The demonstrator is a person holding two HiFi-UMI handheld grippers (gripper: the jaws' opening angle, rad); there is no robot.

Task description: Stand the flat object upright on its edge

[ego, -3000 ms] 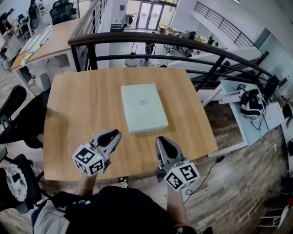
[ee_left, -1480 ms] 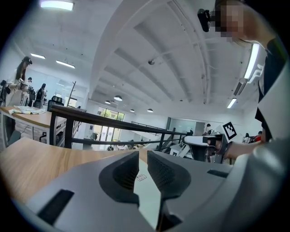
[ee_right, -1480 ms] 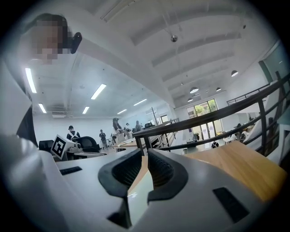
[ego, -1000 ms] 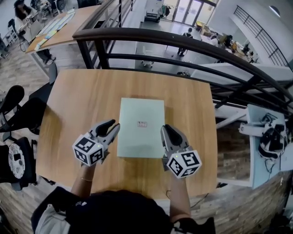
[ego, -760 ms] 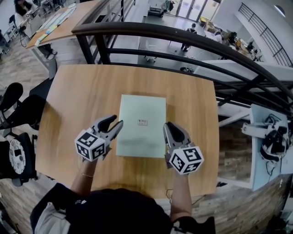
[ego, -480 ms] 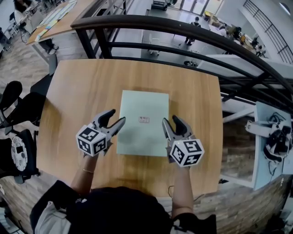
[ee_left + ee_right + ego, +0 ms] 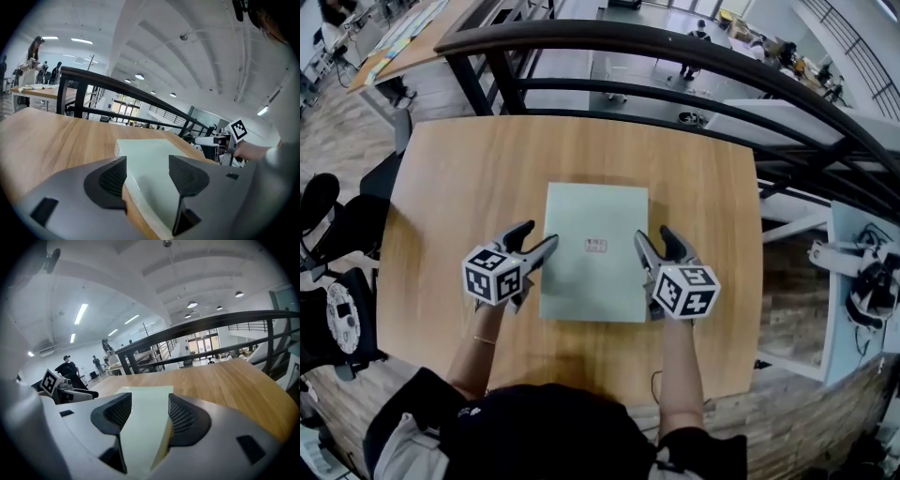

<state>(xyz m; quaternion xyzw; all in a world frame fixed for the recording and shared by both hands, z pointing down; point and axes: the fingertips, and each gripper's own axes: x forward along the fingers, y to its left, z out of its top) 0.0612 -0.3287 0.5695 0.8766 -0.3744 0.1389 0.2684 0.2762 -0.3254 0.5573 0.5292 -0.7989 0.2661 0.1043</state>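
**Head view.** One pale green flat object [image 7: 592, 211] lies face-down-flat at the middle of one wooden counter [image 7: 459, 178]. Two grippers flank it: the left gripper [image 7: 538, 238] at its left long edge, the right gripper [image 7: 655, 238] at its right long edge. Both have jaws spread wide. The grippers cover parts of both long edges. The print on the small label on the object's top face is too small to read.

**Left gripper view.** The left gripper [image 7: 149, 173] is released, its jaws having just been opening. The object's [image 7: 150, 150] left edge runs between the two pads [image 7: 113, 177], which do not press on it. The object's near end is cut off below the jaws.

**Right gripper view.** The right gripper [image 7: 147, 413] is likewise released, jaws having just been opening. The object's [image 7: 145, 397] right edge sits between the pads [image 7: 182, 416] without being clamped. Its near end is hidden behind the jaws.
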